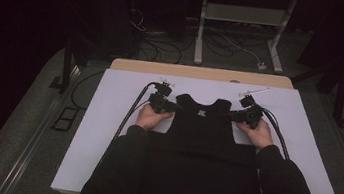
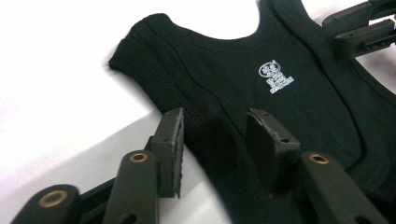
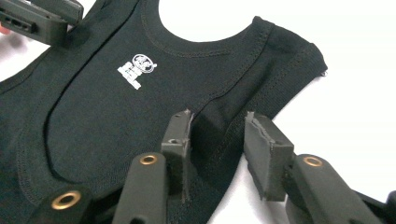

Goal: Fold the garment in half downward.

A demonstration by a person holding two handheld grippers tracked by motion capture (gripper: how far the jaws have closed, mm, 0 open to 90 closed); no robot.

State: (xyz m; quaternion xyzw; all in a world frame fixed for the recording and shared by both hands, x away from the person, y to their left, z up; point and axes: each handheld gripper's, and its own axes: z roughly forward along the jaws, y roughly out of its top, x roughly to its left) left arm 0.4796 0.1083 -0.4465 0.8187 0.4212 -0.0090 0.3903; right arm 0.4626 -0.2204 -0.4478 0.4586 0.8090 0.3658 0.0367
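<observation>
A black sleeveless top (image 1: 201, 128) with a small white print below the neckline lies flat on the white sheet (image 1: 99, 133), neck toward the far side. My left gripper (image 1: 172, 108) sits at its left armhole and my right gripper (image 1: 234, 116) at its right armhole, each held in a hand. In the left gripper view the jaws (image 2: 215, 137) straddle the armhole edge of the top (image 2: 280, 107) with a gap at both pads. The right gripper's jaws (image 3: 217, 137) straddle a raised fold at the other armhole of the top (image 3: 107, 116); the fold leans on one pad, the other stands apart.
The wooden table edge (image 1: 203, 73) shows beyond the sheet. A metal stand (image 1: 240, 20) and loose cables (image 1: 156, 49) are on the floor behind. Black cables (image 1: 130, 114) trail from both grippers across the sheet. White surface lies bare on either side of the top.
</observation>
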